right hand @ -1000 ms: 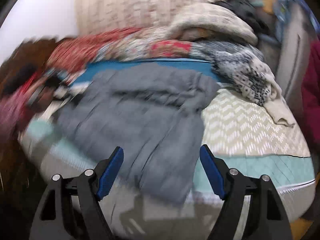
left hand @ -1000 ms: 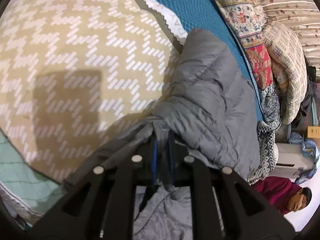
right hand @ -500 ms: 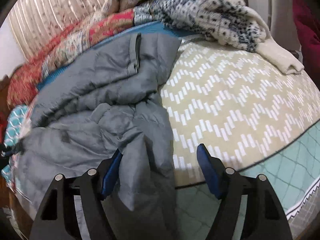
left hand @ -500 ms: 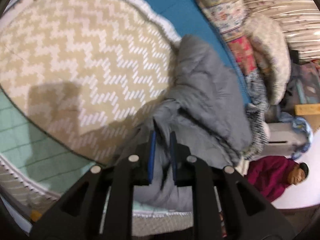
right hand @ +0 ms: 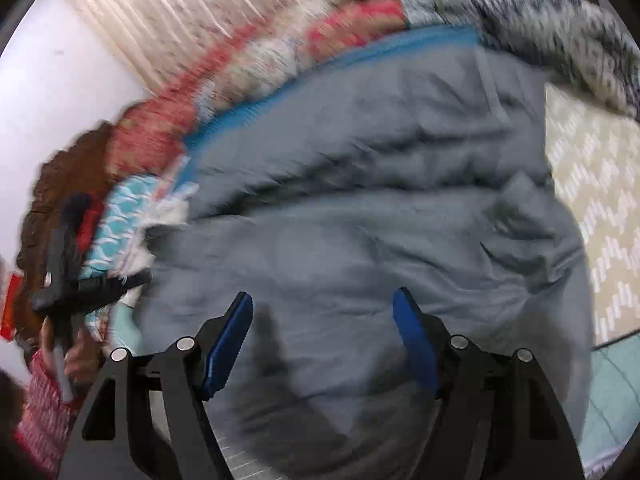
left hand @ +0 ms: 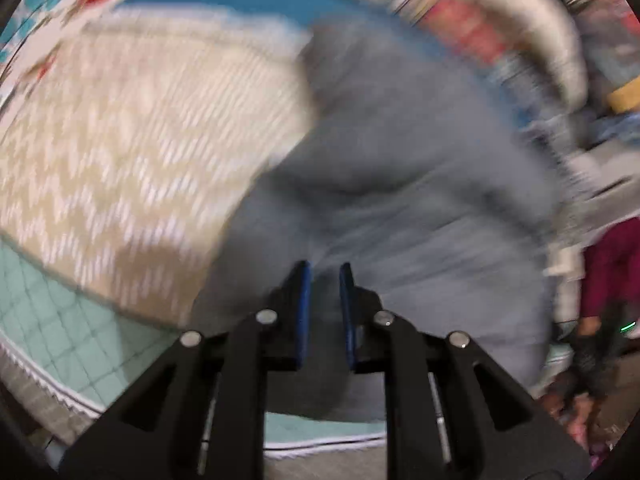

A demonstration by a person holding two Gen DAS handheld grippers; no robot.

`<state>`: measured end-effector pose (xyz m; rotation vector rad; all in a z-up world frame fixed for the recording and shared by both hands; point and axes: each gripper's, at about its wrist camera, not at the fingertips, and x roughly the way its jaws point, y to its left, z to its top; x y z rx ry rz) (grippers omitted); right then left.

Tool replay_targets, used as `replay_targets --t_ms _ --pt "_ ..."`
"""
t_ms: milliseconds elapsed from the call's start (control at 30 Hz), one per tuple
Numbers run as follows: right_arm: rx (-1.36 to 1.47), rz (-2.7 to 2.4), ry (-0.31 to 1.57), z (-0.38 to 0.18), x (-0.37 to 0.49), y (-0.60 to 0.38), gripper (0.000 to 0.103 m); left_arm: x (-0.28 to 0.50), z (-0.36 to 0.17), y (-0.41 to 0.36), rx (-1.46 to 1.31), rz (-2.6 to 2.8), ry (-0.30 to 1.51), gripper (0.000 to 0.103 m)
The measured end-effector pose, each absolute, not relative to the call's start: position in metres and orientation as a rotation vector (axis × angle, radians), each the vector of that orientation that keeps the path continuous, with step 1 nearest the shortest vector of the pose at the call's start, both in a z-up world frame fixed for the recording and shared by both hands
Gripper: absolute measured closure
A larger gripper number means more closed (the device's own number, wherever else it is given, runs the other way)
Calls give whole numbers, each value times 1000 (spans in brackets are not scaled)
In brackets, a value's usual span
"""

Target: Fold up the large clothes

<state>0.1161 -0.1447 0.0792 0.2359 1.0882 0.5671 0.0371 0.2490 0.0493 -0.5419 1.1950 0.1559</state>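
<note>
On the bed point(left hand: 120, 152), the grey jacket point(right hand: 380, 200) is spread beneath the wide-spread right gripper point(right hand: 324, 312), while the left gripper point(left hand: 323, 276) is narrowed, whether pinching fabric cannot be told.

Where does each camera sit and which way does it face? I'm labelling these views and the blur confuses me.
Left wrist: sits on the left gripper, looking along its nearly closed blue pads across the grey puffer jacket to the zigzag bedspread; whether they pinch fabric is unclear.
Right wrist: sits on the right gripper, jaws wide open above the jacket, facing the red patterned quilt and curtain; a hand holding a dark gripper frame shows at left.
Shared: the jacket, bedspread and teal sheet.
</note>
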Motion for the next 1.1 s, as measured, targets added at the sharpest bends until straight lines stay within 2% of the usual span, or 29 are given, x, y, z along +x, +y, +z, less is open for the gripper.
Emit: replay_targets --t_ms 67,167,333,367,400,433,467,500,767,833,867,900,967,1100 --pt "225 497 1123 59 140 -154 40 19 24 259 -678 120 1195 95" --pt "381 503 1074 77 150 -177 41 -7 30 267 -716 117 1151 95" --pt "378 497 914 121 112 -224 41 -29 69 279 -667 87 1065 95" --pt "378 476 912 124 102 -236 40 -32 77 280 -647 96 1048 90" --pt "388 452 920 123 88 -252 40 -35 86 282 -622 116 1028 71" --pt "403 433 933 120 78 -265 39 -37 93 286 -597 149 1008 56" --pt "418 422 950 115 67 -278 38 -39 98 290 -570 190 982 29" --pt "423 411 968 109 60 -285 37 -40 101 292 -555 214 966 19" --pt "492 412 1131 68 29 -291 36 -31 49 283 -662 172 1141 19" --pt "487 398 1129 67 32 -284 36 -34 37 285 -764 147 1147 22" --pt "513 405 1128 67 34 -283 51 -34 33 285 -800 144 1143 42" --pt "569 434 1147 65 39 -282 72 -34 29 287 -834 140 1151 74" --pt "576 462 1154 72 44 -275 81 -37 27 290 -944 99 1151 92" --pt "455 466 1033 125 35 -278 82 -55 65 275 -924 25 1100 95"
